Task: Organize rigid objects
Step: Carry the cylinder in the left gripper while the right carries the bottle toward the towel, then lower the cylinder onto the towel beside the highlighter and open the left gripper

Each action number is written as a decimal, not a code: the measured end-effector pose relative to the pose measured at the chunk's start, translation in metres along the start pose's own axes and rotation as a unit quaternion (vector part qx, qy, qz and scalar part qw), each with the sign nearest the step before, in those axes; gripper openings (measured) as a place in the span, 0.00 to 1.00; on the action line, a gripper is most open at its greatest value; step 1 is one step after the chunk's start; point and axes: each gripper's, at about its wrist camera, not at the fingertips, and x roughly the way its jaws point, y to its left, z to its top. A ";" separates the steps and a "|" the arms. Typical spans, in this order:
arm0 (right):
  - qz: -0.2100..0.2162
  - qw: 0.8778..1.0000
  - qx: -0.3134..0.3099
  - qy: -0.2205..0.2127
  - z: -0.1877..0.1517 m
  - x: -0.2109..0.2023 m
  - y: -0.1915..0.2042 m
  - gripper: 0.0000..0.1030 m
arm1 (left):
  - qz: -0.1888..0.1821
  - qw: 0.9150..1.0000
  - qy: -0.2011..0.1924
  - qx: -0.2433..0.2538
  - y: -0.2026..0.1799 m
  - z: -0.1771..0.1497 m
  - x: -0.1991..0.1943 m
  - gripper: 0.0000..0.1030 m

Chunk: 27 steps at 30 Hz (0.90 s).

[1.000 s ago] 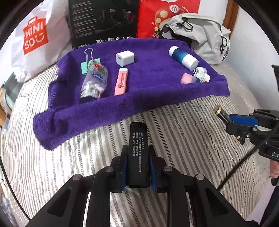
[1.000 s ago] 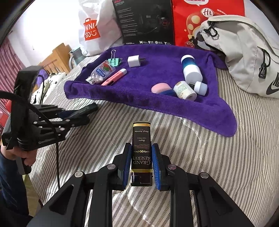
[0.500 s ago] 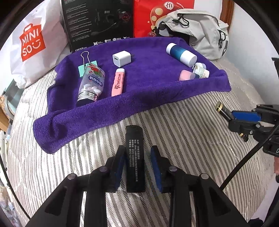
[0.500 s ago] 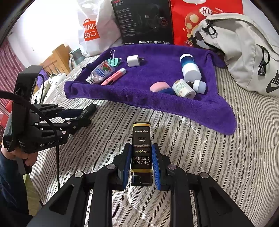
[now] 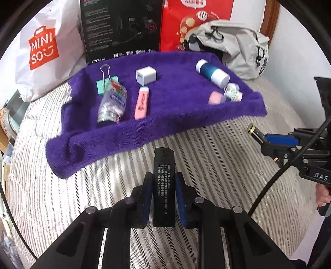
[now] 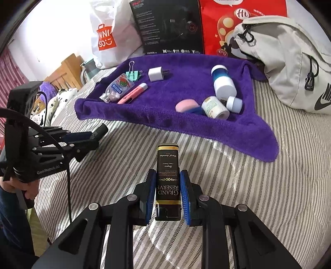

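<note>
Level, both grippers (image 5: 163,194) (image 6: 167,196) forward.

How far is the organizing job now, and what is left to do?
Done: several items, such as the pink highlighter and white charger cube, lie on the purple towel. In hand: each hand-held gripper, left and right, clamps a black tube, and. Left: both tubes are not yet on the towel.

"GRAND RESERVE" stands upside down on the black-and-gold tube (image 6: 167,182), "MINISO" on the white bag (image 5: 42,49), "0512-62805999" (partly blurred) on the black tube (image 5: 163,182), "Hi" on the red bag (image 6: 240,14), "GenRobot" on the left gripper (image 6: 91,136).
</note>
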 end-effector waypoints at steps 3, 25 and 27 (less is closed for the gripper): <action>0.002 1.000 -0.001 -0.007 0.007 -0.005 -0.001 0.23 | -0.007 1.000 -0.010 -0.002 0.003 0.010 -0.007 0.20; -0.004 0.999 -0.003 -0.034 0.068 -0.014 -0.023 0.23 | -0.041 0.999 -0.026 0.003 0.009 0.091 0.010 0.20; -0.006 0.999 -0.001 -0.034 0.072 -0.013 -0.028 0.23 | -0.044 0.999 -0.023 0.006 0.008 0.097 0.017 0.20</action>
